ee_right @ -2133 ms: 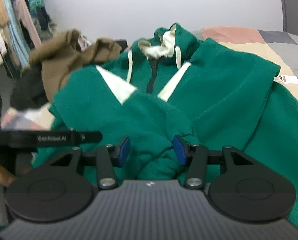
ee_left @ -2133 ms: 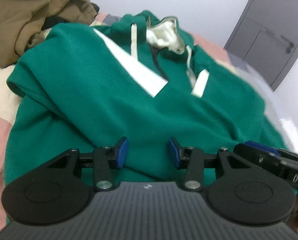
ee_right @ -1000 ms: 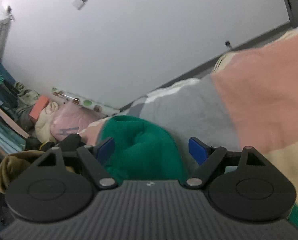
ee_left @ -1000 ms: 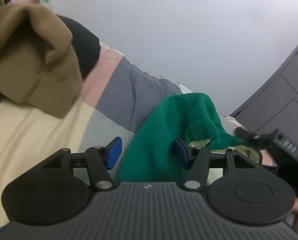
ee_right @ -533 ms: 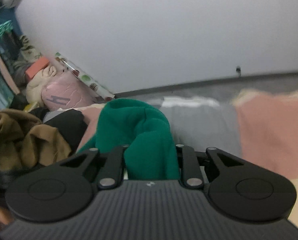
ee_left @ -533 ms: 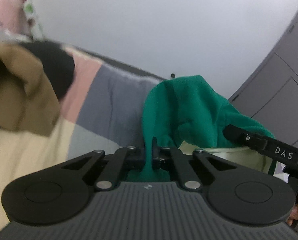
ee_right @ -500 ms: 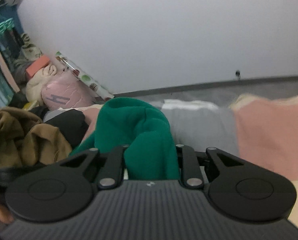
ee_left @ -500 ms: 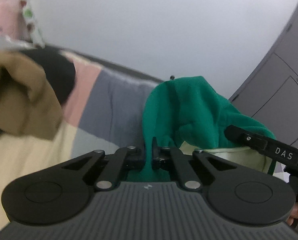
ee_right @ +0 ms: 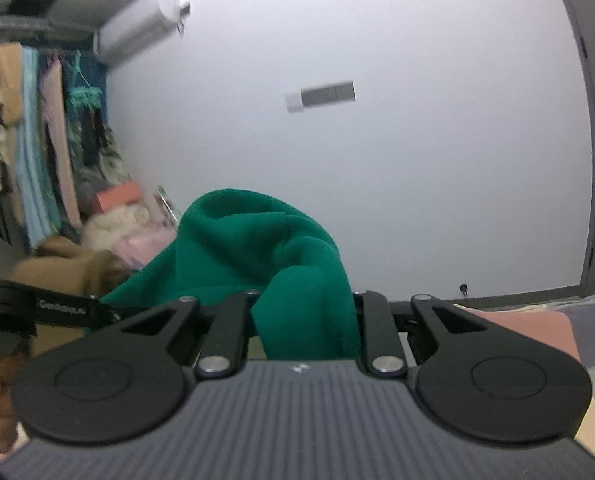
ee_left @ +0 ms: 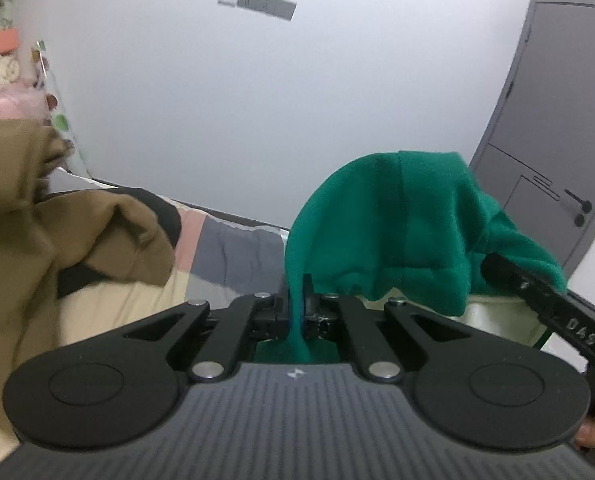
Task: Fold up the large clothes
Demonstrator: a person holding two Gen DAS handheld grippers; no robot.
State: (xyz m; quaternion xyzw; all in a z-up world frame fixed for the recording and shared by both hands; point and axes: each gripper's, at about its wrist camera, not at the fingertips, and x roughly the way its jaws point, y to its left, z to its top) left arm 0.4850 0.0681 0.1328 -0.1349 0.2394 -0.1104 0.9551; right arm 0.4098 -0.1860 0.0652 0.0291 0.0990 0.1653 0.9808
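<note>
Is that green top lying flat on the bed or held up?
Held up: the green top bunches in the air, pinched by left tongs and right tongs.

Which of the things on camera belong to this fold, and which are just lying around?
In the job:
green hoodie
left gripper, shut on it
right gripper, shut on it

Lying about:
brown garment
patchwork bedcover
hanging clothes
</note>
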